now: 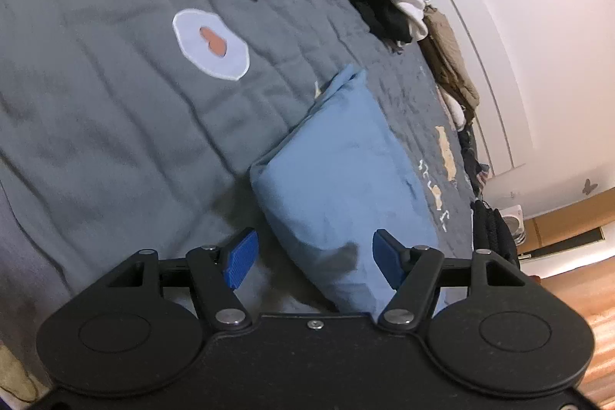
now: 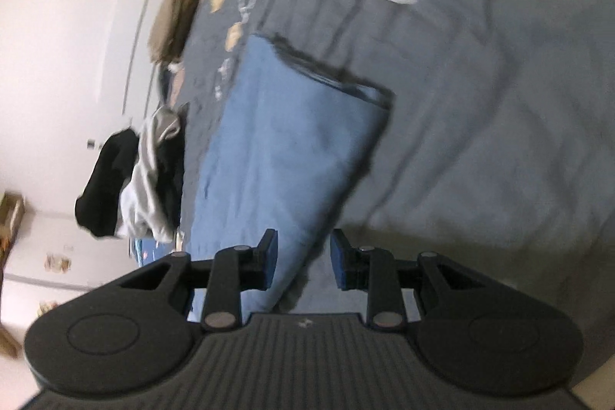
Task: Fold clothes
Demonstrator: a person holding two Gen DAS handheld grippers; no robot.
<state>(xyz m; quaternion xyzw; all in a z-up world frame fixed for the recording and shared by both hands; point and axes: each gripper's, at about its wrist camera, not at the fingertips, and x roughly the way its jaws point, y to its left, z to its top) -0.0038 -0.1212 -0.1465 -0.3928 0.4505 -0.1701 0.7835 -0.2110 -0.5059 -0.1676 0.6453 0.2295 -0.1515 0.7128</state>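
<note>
A bed with a grey quilted cover (image 1: 115,110) fills most of both views; the cover has a pale patch with an orange shape (image 1: 210,43). Beside the bed stands a plain white wall (image 1: 546,25). A wooden floor (image 1: 576,294) shows in the lower corner.

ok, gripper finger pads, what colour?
Blue, ribbed pads; clearest in the left wrist view.

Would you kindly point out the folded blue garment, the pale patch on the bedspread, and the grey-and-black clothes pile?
folded blue garment (image 1: 338,171): left wrist view, middle of its top face.
pale patch (image 1: 211,43): left wrist view, around its orange centre.
clothes pile (image 2: 150,175): right wrist view, grey garment.
</note>
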